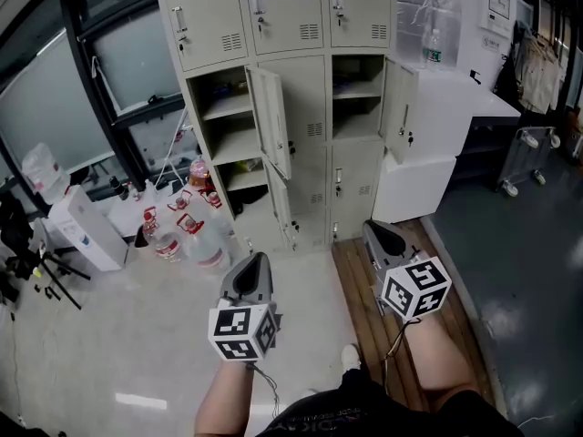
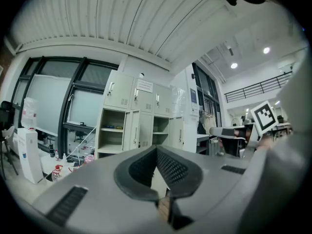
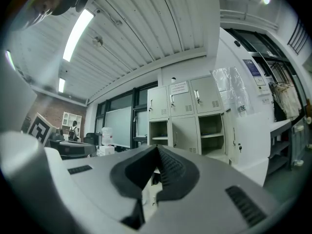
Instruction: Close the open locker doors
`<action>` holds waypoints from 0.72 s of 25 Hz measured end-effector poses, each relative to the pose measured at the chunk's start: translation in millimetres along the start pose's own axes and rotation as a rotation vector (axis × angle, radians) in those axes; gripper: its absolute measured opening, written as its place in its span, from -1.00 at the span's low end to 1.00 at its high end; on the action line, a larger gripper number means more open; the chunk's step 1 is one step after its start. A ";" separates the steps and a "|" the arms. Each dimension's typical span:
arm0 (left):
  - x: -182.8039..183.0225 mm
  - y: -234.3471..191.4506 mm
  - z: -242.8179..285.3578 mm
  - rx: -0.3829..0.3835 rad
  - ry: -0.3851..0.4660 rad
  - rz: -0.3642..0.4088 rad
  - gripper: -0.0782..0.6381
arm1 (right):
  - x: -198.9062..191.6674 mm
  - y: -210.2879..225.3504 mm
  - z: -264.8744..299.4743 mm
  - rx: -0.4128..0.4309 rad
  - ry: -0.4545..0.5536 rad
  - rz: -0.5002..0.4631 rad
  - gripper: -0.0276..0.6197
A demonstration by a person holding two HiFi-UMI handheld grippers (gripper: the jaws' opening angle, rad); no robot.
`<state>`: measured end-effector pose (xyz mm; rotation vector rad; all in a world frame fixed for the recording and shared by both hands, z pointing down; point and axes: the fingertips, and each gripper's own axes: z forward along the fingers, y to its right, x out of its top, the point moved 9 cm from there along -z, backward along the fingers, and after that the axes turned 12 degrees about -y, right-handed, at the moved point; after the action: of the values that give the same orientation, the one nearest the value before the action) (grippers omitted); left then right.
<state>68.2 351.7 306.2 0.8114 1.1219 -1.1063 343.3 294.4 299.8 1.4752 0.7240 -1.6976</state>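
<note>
Grey ribbed pads meet at the tip of the left gripper (image 2: pixel 157 148): it is clenched, with nothing between the jaws. The right gripper (image 3: pixel 157 147) is likewise clenched and empty. In the head view both sit in the lower middle of the frame, the left gripper (image 1: pixel 259 258) over pale floor and the right gripper (image 1: pixel 370 227) over a strip of wood planks (image 1: pixel 364 299). Each carries a marker cube, the left cube (image 1: pixel 243 331) and the right cube (image 1: pixel 415 287), at the end of a bare forearm. Both point toward the lockers (image 1: pixel 301 89), well apart from them.

The lockers, cream metal, fill the upper middle of the head view. The top row is shut. In the middle row the left door (image 1: pixel 271 121) stands swung out toward the centre, baring shelves (image 1: pixel 228 121) on its left. A lower door (image 1: pixel 282 209) beneath it also looks swung out. The right door (image 1: pixel 398 107) hangs open to the right of another bared compartment (image 1: pixel 357 94). Just beside that door stands a white cabinet (image 1: pixel 446 126) with a bottle (image 1: pixel 434 48) on top.

At the left of the frame, water jugs (image 1: pixel 187 230) cluster on the floor near the lockers' foot, and a white box (image 1: pixel 86 230) stands further left.
</note>
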 end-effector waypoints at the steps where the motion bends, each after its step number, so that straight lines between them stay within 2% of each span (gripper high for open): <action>1: -0.2 -0.3 -1.4 0.000 0.001 0.002 -0.77 | 1.0 -1.2 -0.1 0.001 0.002 -0.002 -0.91; 10: -1.7 -14.8 -10.9 0.009 0.004 0.000 -0.77 | 4.6 -10.6 13.3 0.021 0.008 0.011 -0.91; 18: 5.2 -34.4 6.8 0.039 0.018 -0.005 -0.77 | 13.3 -3.4 48.9 0.050 0.021 0.018 -0.91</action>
<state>37.3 334.4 303.9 0.8506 1.1205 -1.1299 312.8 254.0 294.9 1.5315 0.6810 -1.7003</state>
